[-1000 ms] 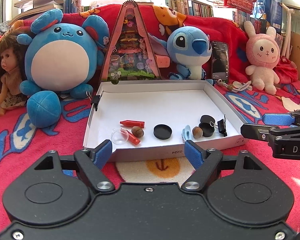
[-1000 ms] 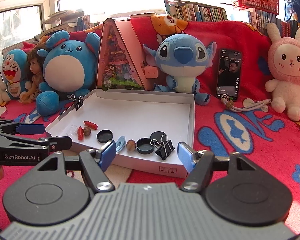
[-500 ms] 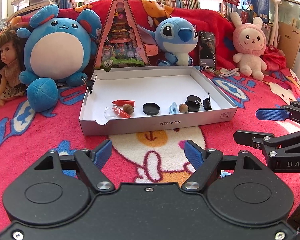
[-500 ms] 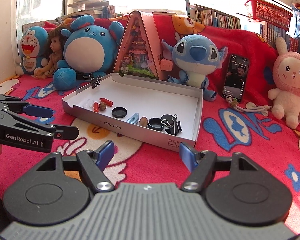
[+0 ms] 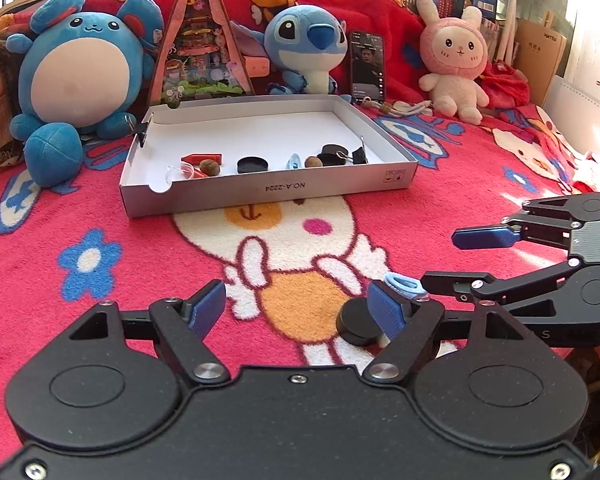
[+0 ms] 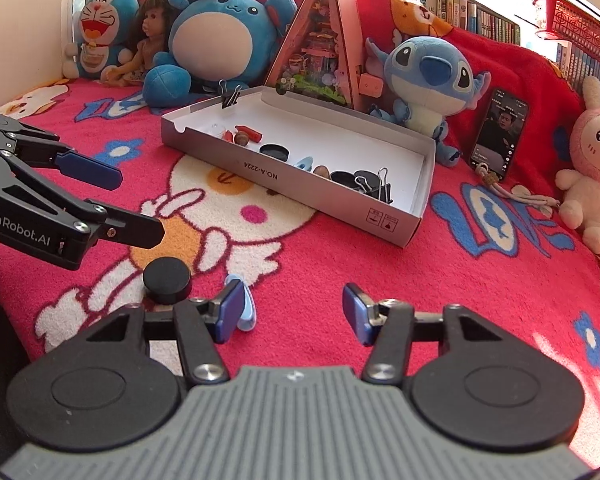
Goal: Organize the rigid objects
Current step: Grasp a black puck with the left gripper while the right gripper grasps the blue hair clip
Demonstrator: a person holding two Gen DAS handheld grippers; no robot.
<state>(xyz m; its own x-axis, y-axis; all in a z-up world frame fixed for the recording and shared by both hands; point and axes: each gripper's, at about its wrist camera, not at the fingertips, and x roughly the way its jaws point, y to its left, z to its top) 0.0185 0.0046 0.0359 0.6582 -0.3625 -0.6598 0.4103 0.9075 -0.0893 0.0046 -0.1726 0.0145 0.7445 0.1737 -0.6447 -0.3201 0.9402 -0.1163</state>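
Note:
A white cardboard box [image 5: 268, 190] [image 6: 396, 226] lies on the red blanket and holds small items: red pieces [image 5: 202, 158], nuts, a black cap [image 5: 253, 165], a light blue clip [image 5: 294, 161] and a binder clip [image 6: 382, 186]. Nearer to me, a loose black cap [image 5: 358, 326] [image 6: 167, 275] and a loose blue clip [image 5: 404, 285] [image 6: 247, 316] lie on the blanket. My left gripper [image 5: 296, 312] [image 6: 136, 200] is open and empty, the cap just outside its right finger. My right gripper [image 6: 292, 312] [image 5: 440, 260] is closing, pads pressing nothing. The loose clip sits half hidden behind its left finger.
Plush toys [image 5: 80, 80] [image 6: 428, 76], a doll [image 6: 148, 40], a triangular toy house [image 5: 202, 48] and a phone [image 6: 500, 136] stand along the back behind the box. A pink bunny [image 5: 456, 68] sits at the right. Bookshelves rise behind.
Both grippers have drawn back from the box towards the near blanket, which brought the loose black cap and the loose blue clip into view. The right gripper's jaws have narrowed.

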